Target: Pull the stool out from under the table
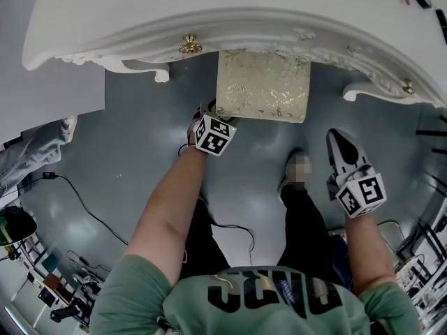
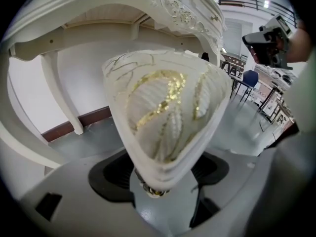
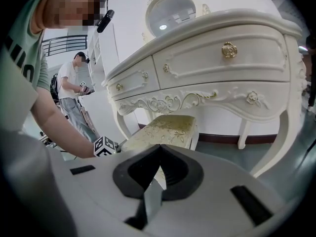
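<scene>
The stool [image 1: 262, 86] has a cream seat with a gold pattern and stands half under the front of the white dressing table [image 1: 230, 26]. My left gripper [image 1: 209, 128] is at the stool's front left corner. In the left gripper view that corner of the stool [image 2: 165, 107] fills the gap of the left gripper [image 2: 162, 174], whose jaws stand wide on either side of it. My right gripper [image 1: 353, 169] hangs free to the right of the stool, shut and holding nothing. From the right gripper [image 3: 158, 152] I see the stool [image 3: 165, 130] under the table [image 3: 217, 58].
Curved table legs [image 1: 160, 72] [image 1: 356, 89] flank the stool. The person's legs and shoes [image 1: 297, 169] stand on the grey floor just behind it. A black cable [image 1: 84, 204] runs across the floor at left. Another person [image 3: 74, 93] stands far off.
</scene>
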Motion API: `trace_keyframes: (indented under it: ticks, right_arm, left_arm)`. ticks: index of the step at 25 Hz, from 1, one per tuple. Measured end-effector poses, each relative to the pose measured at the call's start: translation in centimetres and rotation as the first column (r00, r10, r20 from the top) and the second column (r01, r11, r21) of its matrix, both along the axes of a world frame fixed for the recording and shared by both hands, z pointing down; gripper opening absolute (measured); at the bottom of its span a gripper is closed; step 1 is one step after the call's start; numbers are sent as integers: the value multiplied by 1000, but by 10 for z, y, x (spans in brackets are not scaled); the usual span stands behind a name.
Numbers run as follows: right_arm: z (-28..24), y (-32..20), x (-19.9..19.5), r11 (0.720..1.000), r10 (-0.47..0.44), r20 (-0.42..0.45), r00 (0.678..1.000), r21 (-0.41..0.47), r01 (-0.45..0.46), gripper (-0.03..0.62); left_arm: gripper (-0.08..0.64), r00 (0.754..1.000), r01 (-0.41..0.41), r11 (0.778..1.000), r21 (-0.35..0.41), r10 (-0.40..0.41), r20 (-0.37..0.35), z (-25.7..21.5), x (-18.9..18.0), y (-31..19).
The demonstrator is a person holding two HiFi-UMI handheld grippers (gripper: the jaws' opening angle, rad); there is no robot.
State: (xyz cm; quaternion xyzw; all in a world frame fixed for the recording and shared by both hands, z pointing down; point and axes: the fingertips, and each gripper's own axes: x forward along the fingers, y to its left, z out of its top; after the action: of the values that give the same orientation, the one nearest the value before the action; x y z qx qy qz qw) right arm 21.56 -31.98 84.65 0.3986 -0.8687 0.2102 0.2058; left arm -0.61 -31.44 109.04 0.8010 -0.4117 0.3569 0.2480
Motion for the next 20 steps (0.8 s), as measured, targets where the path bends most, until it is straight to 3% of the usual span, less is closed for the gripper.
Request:
trace_keyframes:
  ticks: [20]
  right_arm:
    - [-11, 37, -19, 1000, -24, 1, 1000, 9, 24, -8]
  left_arm:
    - [350, 1000, 20, 999, -43, -20, 5, 1, -17, 91]
